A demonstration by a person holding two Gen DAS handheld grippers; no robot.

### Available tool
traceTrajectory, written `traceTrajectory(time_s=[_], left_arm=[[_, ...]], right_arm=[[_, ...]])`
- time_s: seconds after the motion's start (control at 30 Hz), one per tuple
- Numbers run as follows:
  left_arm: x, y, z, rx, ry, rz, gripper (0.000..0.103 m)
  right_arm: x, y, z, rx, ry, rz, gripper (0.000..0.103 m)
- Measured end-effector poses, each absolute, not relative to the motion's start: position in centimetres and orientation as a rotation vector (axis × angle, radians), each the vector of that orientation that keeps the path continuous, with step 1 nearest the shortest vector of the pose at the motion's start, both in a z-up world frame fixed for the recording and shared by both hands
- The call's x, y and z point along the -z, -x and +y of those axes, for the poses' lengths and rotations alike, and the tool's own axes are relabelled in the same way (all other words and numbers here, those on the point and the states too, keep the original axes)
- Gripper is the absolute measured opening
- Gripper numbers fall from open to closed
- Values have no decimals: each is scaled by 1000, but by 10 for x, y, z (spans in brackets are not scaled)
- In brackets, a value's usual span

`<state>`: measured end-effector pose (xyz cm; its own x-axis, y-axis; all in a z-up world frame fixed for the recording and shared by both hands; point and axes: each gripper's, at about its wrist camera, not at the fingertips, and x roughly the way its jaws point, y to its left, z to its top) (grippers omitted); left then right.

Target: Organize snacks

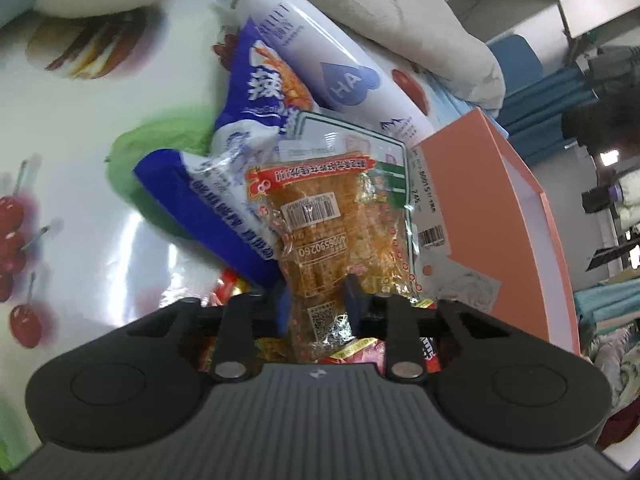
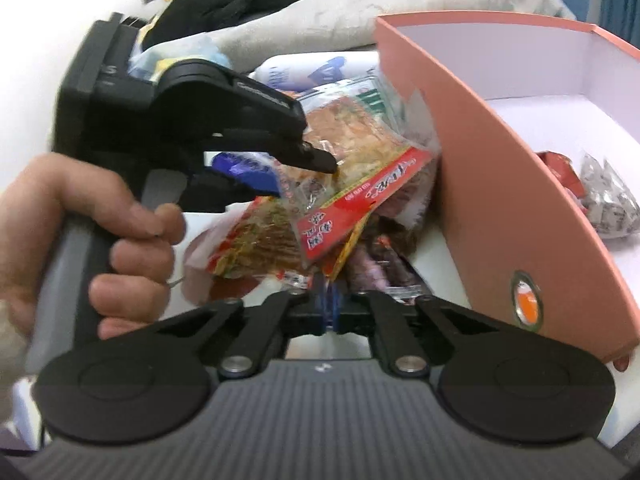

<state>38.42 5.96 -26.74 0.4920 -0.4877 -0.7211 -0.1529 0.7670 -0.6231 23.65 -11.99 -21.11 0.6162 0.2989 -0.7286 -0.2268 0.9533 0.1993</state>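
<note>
My left gripper [image 1: 318, 304] is shut on a clear packet of orange snack strips [image 1: 340, 236] and holds it above the snack pile; the same packet shows in the right wrist view [image 2: 352, 152], clamped in the left gripper's black fingers [image 2: 316, 160]. A blue and white snack bag [image 1: 240, 152] lies under it. The pink box [image 1: 500, 216] stands just to the right; in the right wrist view [image 2: 480, 184] it holds a red packet [image 2: 560, 168] and a grey packet [image 2: 608, 204]. My right gripper [image 2: 330, 308] is shut and empty, low before more snack packets [image 2: 256, 248].
A white spray bottle [image 1: 328, 64] lies behind the snacks on the fruit-printed tablecloth [image 1: 80, 160]. Cream and grey cloths [image 1: 400, 4] are piled at the back. A hand [image 2: 120, 232] grips the left gripper's handle at the left.
</note>
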Motion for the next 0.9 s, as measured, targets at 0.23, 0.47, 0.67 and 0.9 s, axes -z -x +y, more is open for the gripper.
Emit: traceTrajectory(time_s=[0.23, 0.47, 0.67, 0.9], left_arm=[[246, -355, 76, 213, 721, 999, 12], [230, -296, 105, 162, 798, 938, 10], [221, -234, 138, 128, 851, 900, 10], [222, -170, 165, 86, 860, 908, 9]], right_arm=[[187, -220, -111, -304, -48, 813, 3], [176, -194, -106, -309, -45, 830, 3], [176, -170, -104, -310, -30, 855, 3], [184, -133, -104, -332, -56, 933, 3]])
